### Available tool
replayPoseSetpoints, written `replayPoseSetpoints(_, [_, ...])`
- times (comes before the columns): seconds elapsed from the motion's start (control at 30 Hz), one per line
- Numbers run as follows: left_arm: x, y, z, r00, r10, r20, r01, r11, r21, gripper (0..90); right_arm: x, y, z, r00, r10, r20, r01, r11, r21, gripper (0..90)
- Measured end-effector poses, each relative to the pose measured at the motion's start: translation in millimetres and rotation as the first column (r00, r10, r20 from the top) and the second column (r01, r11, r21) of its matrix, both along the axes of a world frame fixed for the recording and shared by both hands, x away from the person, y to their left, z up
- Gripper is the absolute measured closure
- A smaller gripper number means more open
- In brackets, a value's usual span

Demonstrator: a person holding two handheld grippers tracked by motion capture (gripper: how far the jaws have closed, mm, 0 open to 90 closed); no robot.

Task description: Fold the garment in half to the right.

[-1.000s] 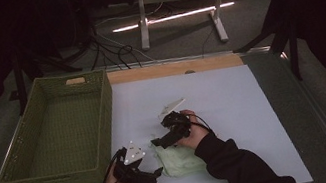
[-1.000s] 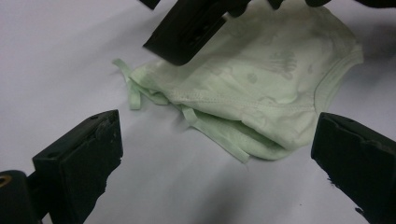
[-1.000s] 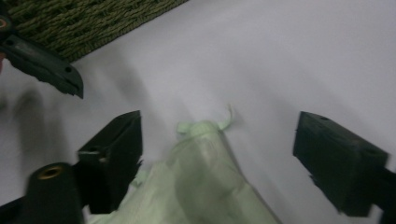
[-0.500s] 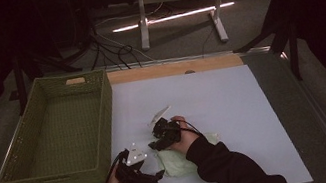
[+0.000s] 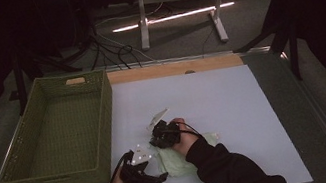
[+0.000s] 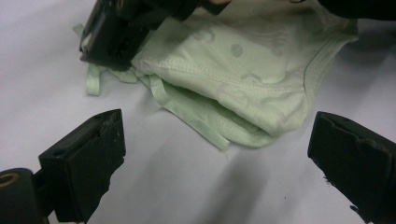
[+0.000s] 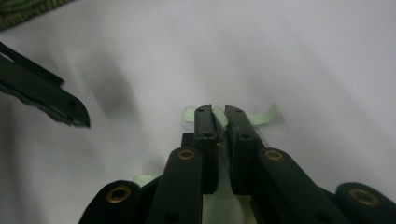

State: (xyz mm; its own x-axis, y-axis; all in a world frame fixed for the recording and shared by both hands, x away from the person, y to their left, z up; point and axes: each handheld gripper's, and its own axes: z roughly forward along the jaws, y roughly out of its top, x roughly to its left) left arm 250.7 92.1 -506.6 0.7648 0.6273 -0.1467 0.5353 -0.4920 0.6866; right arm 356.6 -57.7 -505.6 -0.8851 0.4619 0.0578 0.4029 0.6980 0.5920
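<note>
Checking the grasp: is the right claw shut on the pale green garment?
Shut on it: right claw pinches a pale green fabric strip of the garment.

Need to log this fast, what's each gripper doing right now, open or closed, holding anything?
Left gripper: open, holding nothing.
Right gripper: jaws have just closed on the pale green garment at its strap end.

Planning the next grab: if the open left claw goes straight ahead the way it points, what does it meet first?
Probably the folded edge of the pale green cotton garment, lying on the white table sheet between its jaws' line; depth is uncertain.
</note>
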Motion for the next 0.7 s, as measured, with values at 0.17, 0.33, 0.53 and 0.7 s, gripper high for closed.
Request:
replayPoseSetpoints(0.17, [2.5,-6.4,-4.4,0.9996,-0.005,-0.026,0.006,0.9999,0.015,6.0,-2.6,-6.9,8.5,0.9998,0.000,0.017,-0.001,0.999,0.036,84.9])
replayPoseSetpoints(0.33, [4.1,-12.2,-6.7,0.9990,-0.010,-0.044,0.012,0.9995,0.028,8.5,-5.5,-11.4,13.2,0.9996,0.000,0.030,-0.001,0.999,0.051,84.9])
replayPoseSetpoints(0.53, [6.6,-18.6,-9.4,0.9970,-0.008,-0.077,0.009,0.9999,0.015,13.9,-5.9,-16.4,16.1,0.9990,-0.009,0.044,0.006,0.998,0.059,84.8])
replayPoseSetpoints(0.7, [8.0,-21.4,-9.3,0.9976,-0.018,-0.067,0.021,0.9993,0.032,17.9,-5.6,-18.9,17.9,0.9987,-0.008,0.051,0.005,0.998,0.064,84.8])
